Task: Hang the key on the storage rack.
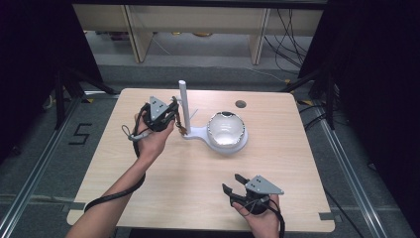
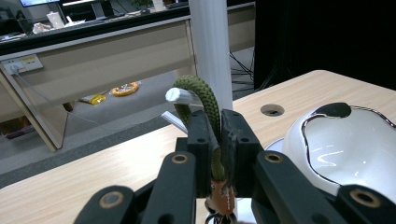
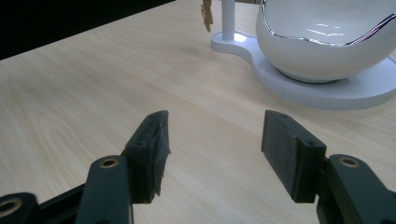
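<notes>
Near the front edge of the desk point(image 1: 163, 198), toward its right corner, the right claw point(image 3: 214, 140) sits low with its jaws spread wide and nothing between them. Further back, left of the middle, the left claw point(image 2: 219, 140) is clamped on a green braided cord point(image 2: 201, 95) looped over the peg of the white stand point(image 1: 184, 106), beside the white bowl point(image 1: 227, 130). Off the desk's left edge, the floor marking "5" point(image 1: 80, 134) is readable.

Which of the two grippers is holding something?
The left gripper, by the white post: its jaws pinch a green cord. The right gripper is open with nothing between its jaws.
</notes>
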{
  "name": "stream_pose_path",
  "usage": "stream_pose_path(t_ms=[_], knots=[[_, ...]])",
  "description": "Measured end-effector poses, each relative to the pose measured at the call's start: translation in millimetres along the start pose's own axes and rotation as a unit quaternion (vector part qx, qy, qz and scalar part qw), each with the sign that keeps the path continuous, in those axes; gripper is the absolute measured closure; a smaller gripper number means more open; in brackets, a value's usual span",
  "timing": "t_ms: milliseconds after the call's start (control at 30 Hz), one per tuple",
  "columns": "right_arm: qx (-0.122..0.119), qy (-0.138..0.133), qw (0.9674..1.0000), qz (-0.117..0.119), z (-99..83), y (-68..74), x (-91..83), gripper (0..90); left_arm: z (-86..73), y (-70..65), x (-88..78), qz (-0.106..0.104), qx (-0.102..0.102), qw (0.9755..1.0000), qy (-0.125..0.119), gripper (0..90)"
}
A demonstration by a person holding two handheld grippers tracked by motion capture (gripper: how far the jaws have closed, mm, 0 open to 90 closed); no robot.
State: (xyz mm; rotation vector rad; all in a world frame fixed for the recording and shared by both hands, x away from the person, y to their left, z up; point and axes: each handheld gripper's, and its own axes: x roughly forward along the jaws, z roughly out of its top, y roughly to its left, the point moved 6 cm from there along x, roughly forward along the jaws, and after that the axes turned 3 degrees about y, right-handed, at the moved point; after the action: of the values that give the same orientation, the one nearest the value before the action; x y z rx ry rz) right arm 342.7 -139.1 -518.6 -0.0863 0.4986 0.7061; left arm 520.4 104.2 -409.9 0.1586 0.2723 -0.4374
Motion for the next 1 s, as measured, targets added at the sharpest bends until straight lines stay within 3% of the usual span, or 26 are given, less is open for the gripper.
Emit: stream_pose_path(t_ms=[100,133,333,400,433,500,567,667,900,967,1000], knots=[[-0.005,-0.001,1.0,-0.003,0.2,-1.1,0.1,42.4,-0.3,-0.3,1.7,-0.002,-0.001,1.0,0.001,81.3],[0.019,-0.007,0.9998,0.001,0.1,1.7,0.6,42.4,-0.7,-2.4,2.5,-0.007,0.0,1.0,0.001,80.9],[0.007,-0.005,1.0,-0.001,0.3,-1.2,-0.7,42.4,-3.5,-5.4,0.4,-0.015,0.006,0.9999,0.003,78.9],[0.019,-0.004,0.9998,-0.002,0.3,-0.4,-2.3,42.4,-4.8,-6.1,-2.1,-0.021,0.0,0.9998,0.001,76.9],[0.009,-0.005,0.9999,-0.006,0.5,-3.0,-2.4,42.4,-5.4,-3.6,-6.9,-0.018,0.006,0.9998,-0.001,76.0],[0.01,-0.005,0.9999,-0.004,0.5,-2.9,-2.0,42.4,-6.2,-3.0,-9.2,-0.02,0.003,0.9998,-0.001,73.9],[0.011,-0.001,0.9999,-0.009,-0.3,-4.0,-3.2,42.4,-10.4,-3.4,-15.2,-0.043,-0.01,0.999,0.004,69.8],[0.007,-0.007,0.9999,-0.005,-0.1,-3.9,-1.7,42.4,-15.6,-3.3,-22.6,-0.058,-0.013,0.9982,0.007,65.0],[0.014,0.0,0.9999,-0.001,-2.6,-2.3,-0.5,42.3,-28.6,-2.4,-36.7,-0.07,-0.016,0.9974,0.009,56.6],[0.013,-0.009,0.9999,0.0,-1.7,-2.6,1.0,42.3,-35.7,-1.3,-45.2,-0.074,-0.018,0.9971,0.01,54.4],[0.013,-0.002,0.9999,-0.01,-2.3,-3.8,-1.1,42.3,-35.7,-1.3,-45.2,-0.074,-0.018,0.9971,0.01,53.7]])
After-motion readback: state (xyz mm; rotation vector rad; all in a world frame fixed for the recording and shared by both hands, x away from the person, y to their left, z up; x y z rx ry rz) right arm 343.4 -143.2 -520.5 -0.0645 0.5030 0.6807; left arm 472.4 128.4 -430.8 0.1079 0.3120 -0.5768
